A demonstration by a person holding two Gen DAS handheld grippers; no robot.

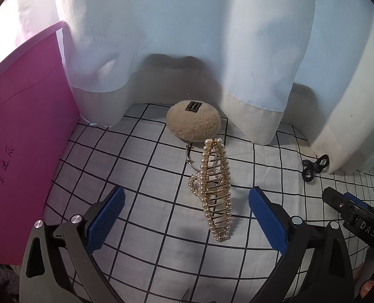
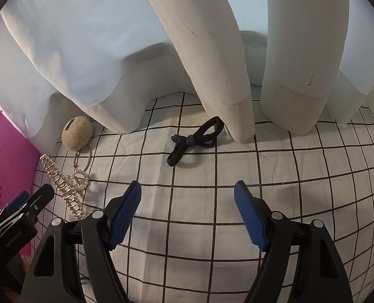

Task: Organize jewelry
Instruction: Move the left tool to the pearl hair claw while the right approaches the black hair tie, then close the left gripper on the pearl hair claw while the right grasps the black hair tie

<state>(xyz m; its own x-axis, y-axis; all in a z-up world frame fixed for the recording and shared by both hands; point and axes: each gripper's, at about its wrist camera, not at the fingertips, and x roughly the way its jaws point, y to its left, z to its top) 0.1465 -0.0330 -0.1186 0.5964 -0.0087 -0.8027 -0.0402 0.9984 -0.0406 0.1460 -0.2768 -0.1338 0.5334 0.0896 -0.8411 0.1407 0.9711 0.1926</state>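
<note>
A gold hair claw set with pearls (image 1: 216, 189) stands on the checked cloth (image 1: 136, 166), between and just beyond the blue pads of my left gripper (image 1: 186, 200), which is open and holds nothing. Behind the claw lie a pearl ring charm (image 1: 195, 184), a metal hoop (image 1: 190, 157) and a beige fuzzy clip (image 1: 193, 120). A black bow hair tie (image 2: 194, 139) lies on the cloth ahead of my right gripper (image 2: 187, 194), open and apart from it. In the right wrist view the pearl claw (image 2: 62, 184) and the fuzzy clip (image 2: 77, 132) sit at the left.
White curtains (image 1: 187, 38) hang down to the cloth along the back and touch the hair tie (image 1: 314, 166). A pink sheet with handwriting (image 1: 23, 139) stands at the left edge. The other gripper (image 1: 351, 212) shows at the right of the left wrist view.
</note>
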